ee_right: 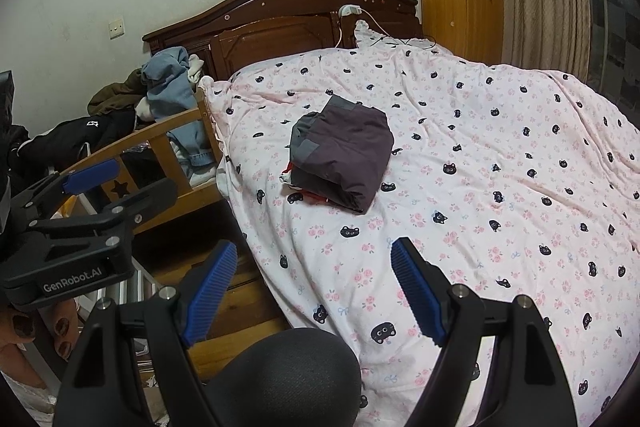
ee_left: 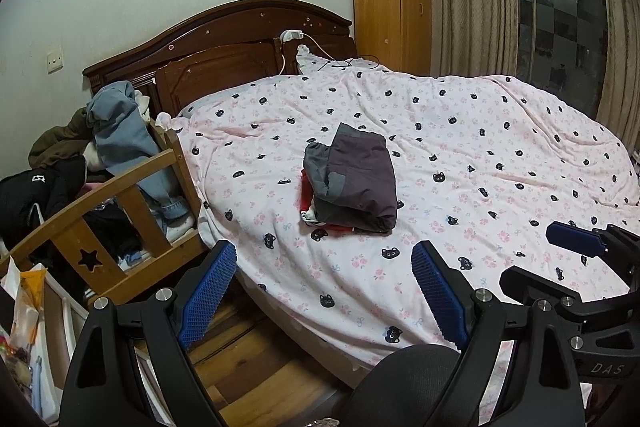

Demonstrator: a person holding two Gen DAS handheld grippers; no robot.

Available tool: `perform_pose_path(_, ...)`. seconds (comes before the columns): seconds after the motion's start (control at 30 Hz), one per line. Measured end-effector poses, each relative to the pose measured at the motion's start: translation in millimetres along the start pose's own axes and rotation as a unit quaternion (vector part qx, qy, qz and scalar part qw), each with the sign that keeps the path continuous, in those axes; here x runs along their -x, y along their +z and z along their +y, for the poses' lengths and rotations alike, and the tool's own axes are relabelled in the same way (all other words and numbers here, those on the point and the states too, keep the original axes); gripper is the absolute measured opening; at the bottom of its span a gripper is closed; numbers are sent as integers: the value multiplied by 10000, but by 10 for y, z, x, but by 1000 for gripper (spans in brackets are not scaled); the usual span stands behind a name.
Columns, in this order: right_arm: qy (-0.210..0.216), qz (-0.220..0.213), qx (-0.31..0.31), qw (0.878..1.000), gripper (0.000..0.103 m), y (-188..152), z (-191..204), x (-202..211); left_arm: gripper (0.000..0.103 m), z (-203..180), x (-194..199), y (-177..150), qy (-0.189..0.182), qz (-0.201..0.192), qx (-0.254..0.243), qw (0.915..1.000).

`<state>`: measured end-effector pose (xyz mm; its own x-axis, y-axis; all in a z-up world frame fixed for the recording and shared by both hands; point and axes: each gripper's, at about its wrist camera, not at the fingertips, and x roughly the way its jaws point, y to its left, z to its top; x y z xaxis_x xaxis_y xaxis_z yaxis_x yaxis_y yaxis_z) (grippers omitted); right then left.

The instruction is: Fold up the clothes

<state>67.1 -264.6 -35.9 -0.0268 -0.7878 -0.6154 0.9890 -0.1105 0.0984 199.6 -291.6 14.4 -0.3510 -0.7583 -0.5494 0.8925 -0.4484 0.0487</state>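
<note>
A folded dark grey garment (ee_left: 354, 183) lies near the middle of the bed (ee_left: 500, 147), on the pink cat-print cover, stacked on a smaller red and white piece (ee_left: 310, 205) that peeks out beneath its near left edge. More clothes are heaped on the wooden rail (ee_left: 132, 195) at the left, among them a pair of blue jeans (ee_left: 128, 135) draped over it.

Both tongs hover over the near edge of the bed, well apart from the stack. The left tongs (ee_left: 324, 291) stand released with nothing between the pads, and so do the right tongs (ee_right: 314, 291).

The grey garment looks light, soft and floppy (a thin woven cloth, probably a little slick), so it should sag and unfold if lifted by one corner. A pinch through all layers at the folded near edge seems safest. The jeans would likely be heavier and stiffer; the waistband looks the best hold.
</note>
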Motion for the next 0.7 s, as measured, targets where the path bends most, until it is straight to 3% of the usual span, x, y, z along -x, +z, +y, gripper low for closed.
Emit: perform_pose_path(0.7,38,7,-38,10000,82,-51,-60,56,87,52,81,6,-20,-242,119,9996)
